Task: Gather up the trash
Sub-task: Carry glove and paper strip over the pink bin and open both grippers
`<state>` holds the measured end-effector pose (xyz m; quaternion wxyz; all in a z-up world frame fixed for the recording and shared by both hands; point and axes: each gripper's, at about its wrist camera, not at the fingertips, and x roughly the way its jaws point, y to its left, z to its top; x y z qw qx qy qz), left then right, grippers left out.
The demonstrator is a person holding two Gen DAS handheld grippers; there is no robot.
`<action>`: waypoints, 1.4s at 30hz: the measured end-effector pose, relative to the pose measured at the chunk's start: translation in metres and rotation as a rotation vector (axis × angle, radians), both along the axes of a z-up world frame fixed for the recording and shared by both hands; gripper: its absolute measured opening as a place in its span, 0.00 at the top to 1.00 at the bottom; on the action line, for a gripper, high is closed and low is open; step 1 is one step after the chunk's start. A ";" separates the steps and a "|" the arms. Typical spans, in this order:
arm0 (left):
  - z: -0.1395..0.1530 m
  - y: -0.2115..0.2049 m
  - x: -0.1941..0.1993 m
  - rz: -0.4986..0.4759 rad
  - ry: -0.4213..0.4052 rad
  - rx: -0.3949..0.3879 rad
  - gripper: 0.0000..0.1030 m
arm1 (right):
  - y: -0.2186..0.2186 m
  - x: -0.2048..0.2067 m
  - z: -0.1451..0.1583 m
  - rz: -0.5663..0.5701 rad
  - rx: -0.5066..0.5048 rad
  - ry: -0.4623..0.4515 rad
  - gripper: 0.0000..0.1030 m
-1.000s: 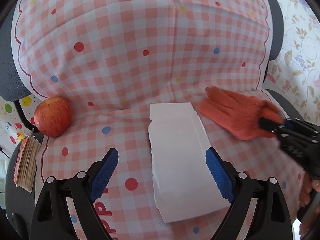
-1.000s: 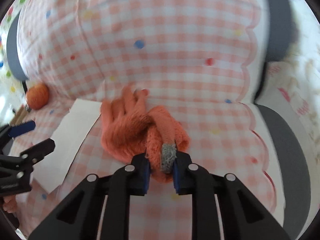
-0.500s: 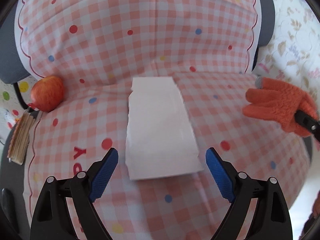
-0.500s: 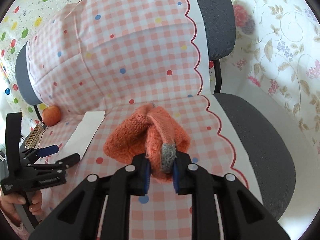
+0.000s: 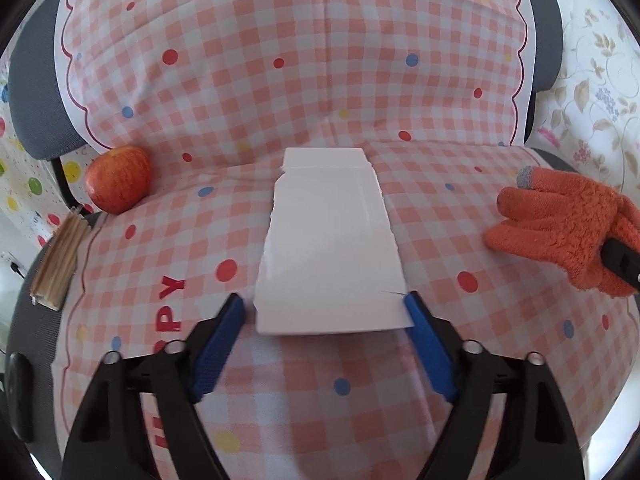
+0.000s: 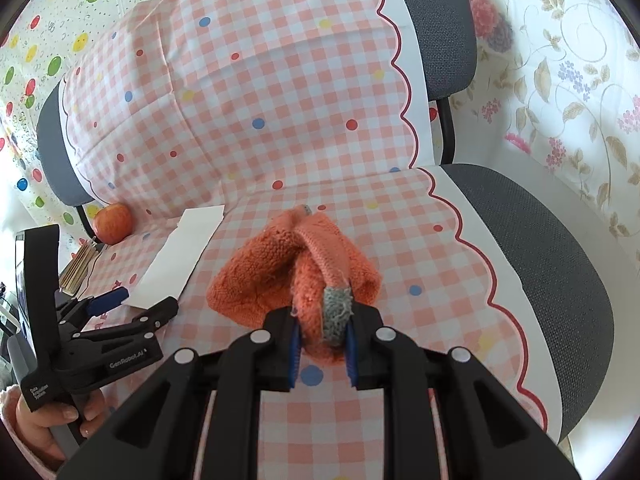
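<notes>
We saw the white paper (image 5: 330, 246) lying mid-seat on the chair (image 6: 540, 240), its near edge between the left hand-held gripper (image 5: 326, 310)'s closing jaws, pads at its corners; the right hand-held gripper (image 6: 320, 338) pinched the orange glove (image 6: 296, 268) above the seat's right side; an apple (image 5: 118, 184) and wooden sticks (image 5: 60, 268) sat at the left edge.

Count, both views:
- apple (image 5: 118, 184): one
- white paper sheet (image 5: 330, 240): one
- orange knit glove (image 6: 296, 268): one
- bundle of thin wooden sticks (image 5: 60, 262): one; sticks too many to count
- grey chair (image 6: 532, 248): one
- checked cloth (image 5: 304, 80): one
- handheld grippers: two, left gripper (image 5: 326, 304), right gripper (image 6: 320, 338)
</notes>
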<state>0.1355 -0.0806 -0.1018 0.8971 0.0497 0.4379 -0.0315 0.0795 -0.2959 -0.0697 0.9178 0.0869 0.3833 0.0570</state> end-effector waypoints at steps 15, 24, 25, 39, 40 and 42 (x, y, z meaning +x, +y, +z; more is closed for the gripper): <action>0.086 0.003 -0.061 -0.183 -0.216 -0.142 0.31 | -0.001 -0.045 0.047 -0.050 -0.028 -0.118 0.84; 0.088 -0.017 -0.112 -0.261 -0.265 -0.138 0.31 | -0.014 -0.101 0.055 -0.125 -0.076 -0.142 0.84; 0.085 -0.019 -0.118 -0.268 -0.261 -0.136 0.31 | -0.015 -0.108 0.053 -0.132 -0.083 -0.137 0.84; 0.056 -0.071 -0.192 -0.490 -0.239 -0.193 0.31 | -0.054 -0.223 0.028 -0.318 -0.114 -0.081 0.84; 0.055 -0.076 -0.197 -0.509 -0.238 -0.199 0.31 | -0.058 -0.235 0.027 -0.342 -0.124 -0.077 0.84; 0.052 -0.088 -0.209 -0.551 -0.230 -0.219 0.31 | -0.065 -0.251 0.023 -0.375 -0.142 -0.057 0.83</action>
